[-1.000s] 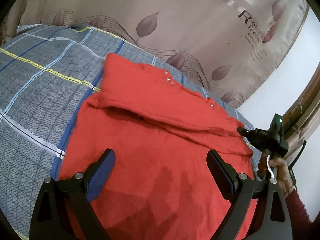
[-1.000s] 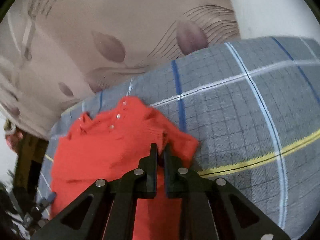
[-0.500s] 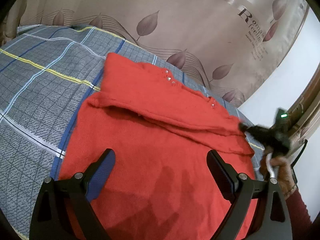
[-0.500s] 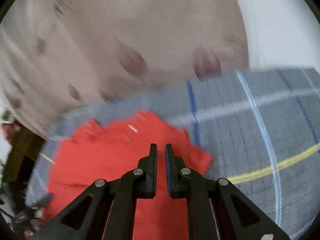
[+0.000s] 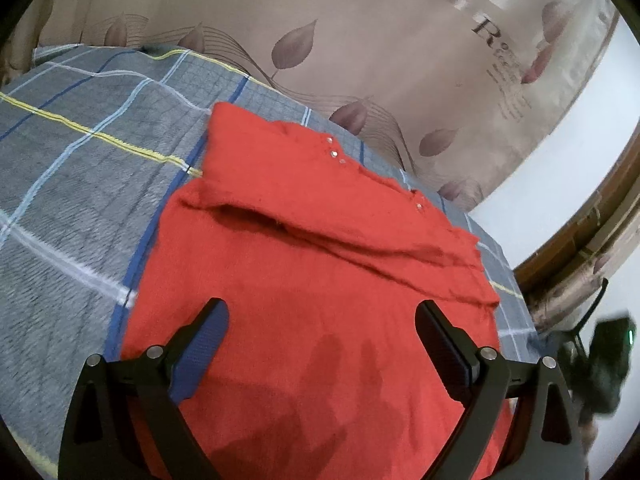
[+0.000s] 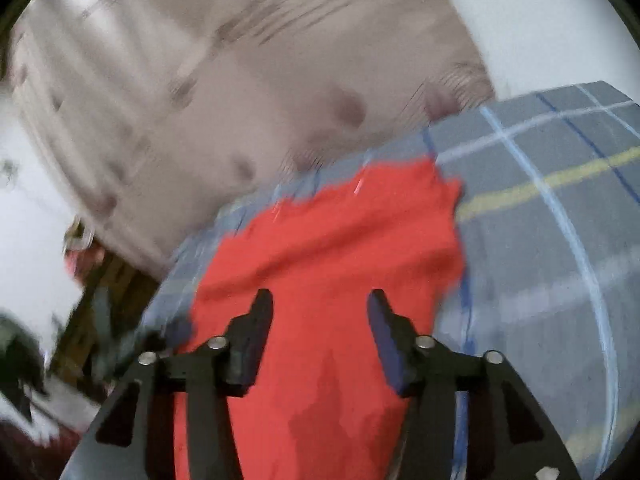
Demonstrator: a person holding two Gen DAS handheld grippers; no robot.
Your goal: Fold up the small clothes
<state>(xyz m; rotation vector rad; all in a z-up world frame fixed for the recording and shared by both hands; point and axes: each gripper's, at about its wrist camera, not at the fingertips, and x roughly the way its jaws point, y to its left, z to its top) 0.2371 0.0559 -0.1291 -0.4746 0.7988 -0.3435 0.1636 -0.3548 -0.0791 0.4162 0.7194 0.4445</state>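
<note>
Our right gripper [image 6: 320,312] has just been opening and now stands parted with nothing between its pads, hanging above the red sweater [image 6: 332,264], while our left gripper [image 5: 322,340] is spread wide over the same garment, gripping nothing. The red sweater lies flat on the grey plaid blanket [image 5: 76,184], its upper part folded down across the body, small shiny buttons [image 5: 335,154] near the neckline. Past the bed hangs a beige curtain [image 5: 320,32] printed with leaves.
</note>
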